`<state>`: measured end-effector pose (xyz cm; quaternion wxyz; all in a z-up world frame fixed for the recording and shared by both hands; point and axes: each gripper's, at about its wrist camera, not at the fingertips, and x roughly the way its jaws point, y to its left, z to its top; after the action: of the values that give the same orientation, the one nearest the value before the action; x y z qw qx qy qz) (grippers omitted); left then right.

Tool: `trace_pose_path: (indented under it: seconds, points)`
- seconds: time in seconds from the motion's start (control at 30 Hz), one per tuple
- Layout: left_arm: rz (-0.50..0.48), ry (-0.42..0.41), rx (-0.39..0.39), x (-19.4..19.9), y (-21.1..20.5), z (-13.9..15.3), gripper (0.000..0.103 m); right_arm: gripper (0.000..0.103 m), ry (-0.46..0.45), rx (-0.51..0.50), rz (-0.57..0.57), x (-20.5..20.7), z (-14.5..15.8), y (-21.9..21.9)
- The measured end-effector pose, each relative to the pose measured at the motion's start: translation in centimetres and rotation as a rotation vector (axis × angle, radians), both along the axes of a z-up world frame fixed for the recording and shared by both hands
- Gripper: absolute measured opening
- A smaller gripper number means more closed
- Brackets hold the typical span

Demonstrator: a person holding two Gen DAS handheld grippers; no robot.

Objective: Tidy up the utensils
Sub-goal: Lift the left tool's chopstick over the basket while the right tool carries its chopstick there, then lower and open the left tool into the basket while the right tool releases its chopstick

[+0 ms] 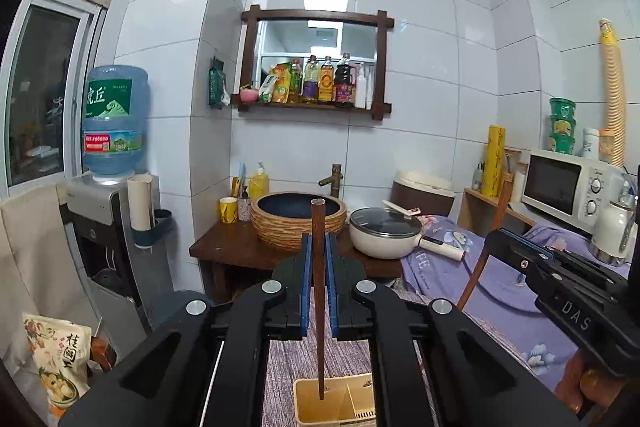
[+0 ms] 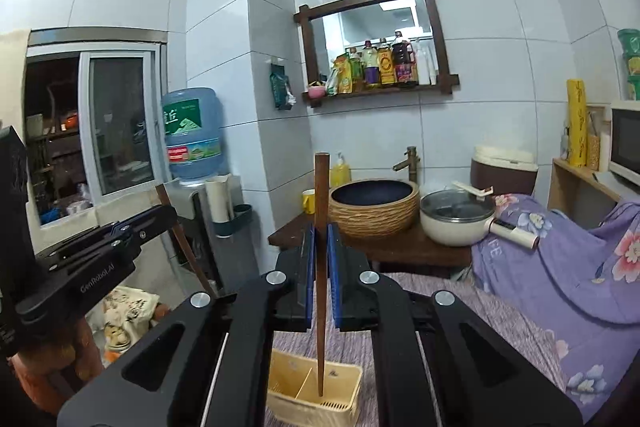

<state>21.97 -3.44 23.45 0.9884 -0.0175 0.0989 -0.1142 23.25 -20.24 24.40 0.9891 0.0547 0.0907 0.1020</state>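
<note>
Left gripper [image 1: 319,247] is clamping a chopstick [image 1: 318,291] upright — tip hanging over the holder [image 1: 304,403] at bottom centre. Right gripper [image 2: 320,239] is clamping a second chopstick [image 2: 320,267] likewise.

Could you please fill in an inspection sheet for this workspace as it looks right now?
Surface: purple striped cloth.
Job's things: cream divided utensil holder; two brown chopsticks, one per gripper, upright.
Clutter: lidded pot, woven basin, floral bedding.
Grippers: left gripper shut on left chopstick; right gripper shut on right chopstick.
Cables: nothing seen.
Surroundings: tiled walls, water dispenser, microwave.
</note>
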Motion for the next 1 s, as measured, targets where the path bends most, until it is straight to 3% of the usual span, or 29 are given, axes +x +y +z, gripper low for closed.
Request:
trace_pose_path:
  seconds: [0.3,0.53,0.93,0.97,1.0]
  points:
    - [0.013,0.138,-0.006,3.1,-0.8,-7.4,0.007,0.007,0.137,0.005,-0.004,3.9,-7.7,0.9]
    - [0.009,0.225,0.006,4.6,-1.2,-11.5,0.007,0.007,0.212,-0.003,0.0,5.2,-11.5,0.9]
    - [0.016,0.244,0.024,5.5,-1.3,-12.8,0.007,0.008,0.237,-0.026,-0.018,6.4,-13.1,0.9]
    - [0.01,0.247,0.018,5.5,-1.2,-12.7,0.009,0.008,0.232,-0.026,-0.016,6.3,-13.1,0.9]
    - [0.003,0.248,0.014,5.4,-1.1,-12.6,0.017,0.011,0.226,-0.031,-0.016,6.2,-13.0,0.9]
